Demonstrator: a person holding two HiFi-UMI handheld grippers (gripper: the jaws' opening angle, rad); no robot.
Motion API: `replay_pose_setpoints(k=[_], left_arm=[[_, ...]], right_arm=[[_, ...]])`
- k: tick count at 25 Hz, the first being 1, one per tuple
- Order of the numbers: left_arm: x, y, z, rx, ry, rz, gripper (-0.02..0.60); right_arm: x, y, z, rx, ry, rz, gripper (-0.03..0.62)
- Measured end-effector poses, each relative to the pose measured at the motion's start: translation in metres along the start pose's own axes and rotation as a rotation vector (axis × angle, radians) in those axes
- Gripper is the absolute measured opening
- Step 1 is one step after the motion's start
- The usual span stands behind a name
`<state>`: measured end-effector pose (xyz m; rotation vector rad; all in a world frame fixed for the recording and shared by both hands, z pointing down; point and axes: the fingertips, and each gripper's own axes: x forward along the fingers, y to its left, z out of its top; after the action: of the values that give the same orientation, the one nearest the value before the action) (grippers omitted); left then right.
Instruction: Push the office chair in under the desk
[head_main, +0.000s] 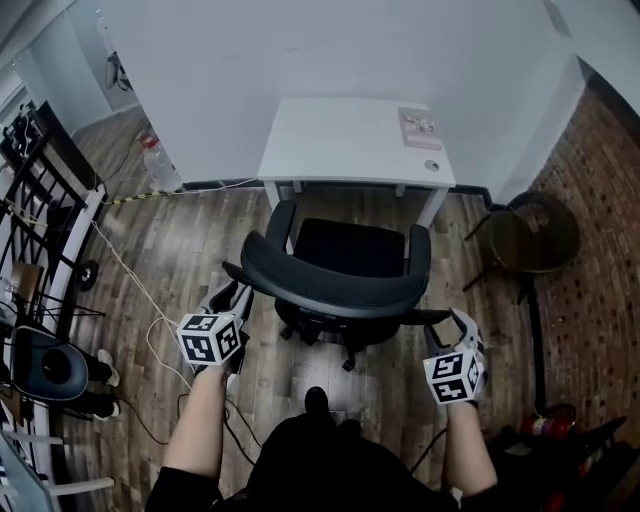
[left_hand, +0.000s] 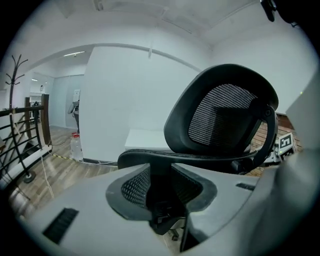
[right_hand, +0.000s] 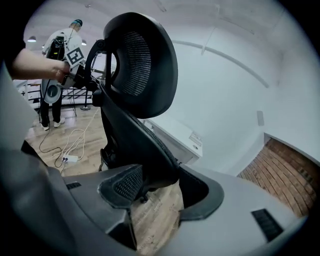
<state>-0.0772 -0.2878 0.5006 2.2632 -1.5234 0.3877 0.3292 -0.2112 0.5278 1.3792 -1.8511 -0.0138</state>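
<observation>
The black office chair (head_main: 340, 270) stands on the wood floor with its seat facing the white desk (head_main: 355, 140), and its front edge reaches the desk's near side. My left gripper (head_main: 232, 295) grips the left edge of the curved backrest and my right gripper (head_main: 455, 322) grips its right edge. In the left gripper view the left gripper (left_hand: 161, 187) holds a dark strip of the chair (left_hand: 225, 115) between its pads, with the desk (left_hand: 145, 139) behind. In the right gripper view the right gripper (right_hand: 160, 187) has its jaws wide, closed around the thick rim of the chair (right_hand: 140, 65).
A round dark stool (head_main: 535, 235) stands right of the desk, beside a brick-patterned floor strip. A black railing (head_main: 40, 200) runs along the left. A cable (head_main: 130, 280) trails over the floor, and a bottle (head_main: 158, 160) stands by the wall. A person (right_hand: 55, 90) stands at the left.
</observation>
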Motion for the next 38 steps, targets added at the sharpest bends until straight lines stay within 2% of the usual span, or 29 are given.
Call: replay_pose_setpoints(k=[4,8,10,12,13,15,16,17,22,29,38], left_arm=[[0.021,-0.008,0.009,0.007,-0.003,-0.018,0.115],[0.038,-0.015,0.017,0.010,-0.005,-0.042,0.115],[0.047,-0.020,0.021,0.016,-0.006,-0.045,0.115],[0.053,-0.023,0.022,0.005,-0.008,-0.040,0.115],[0.055,-0.024,0.022,-0.004,-0.010,-0.036,0.115],[0.060,-0.028,0.023,-0.023,-0.012,-0.032,0.115],[0.063,-0.032,0.024,-0.028,-0.013,-0.038,0.115],[0.066,-0.037,0.026,-0.029,-0.015,-0.047,0.115],[0.078,-0.052,0.030,-0.042,-0.028,-0.045,0.115],[0.095,-0.062,0.037,-0.026,-0.023,-0.007,0.115],[0.125,-0.083,0.046,-0.021,-0.019,0.005,0.115]], right_arm=[[0.015,-0.023,-0.003,0.084,0.036,-0.051,0.232],[0.016,-0.041,-0.011,0.291,0.011,-0.109,0.223],[0.016,-0.051,-0.019,0.384,-0.011,-0.099,0.165],[0.018,-0.058,-0.023,0.502,-0.051,-0.049,0.064],[0.021,-0.063,-0.023,0.557,-0.073,-0.026,0.037],[0.029,-0.071,-0.018,0.617,-0.096,0.004,0.037],[0.033,-0.073,-0.015,0.623,-0.099,0.013,0.037],[0.037,-0.076,-0.011,0.620,-0.099,0.017,0.011],[0.048,-0.092,-0.012,0.666,-0.128,0.057,0.008],[0.066,-0.115,-0.011,0.608,-0.137,0.093,0.008],[0.095,-0.155,-0.013,0.561,-0.125,0.108,0.008]])
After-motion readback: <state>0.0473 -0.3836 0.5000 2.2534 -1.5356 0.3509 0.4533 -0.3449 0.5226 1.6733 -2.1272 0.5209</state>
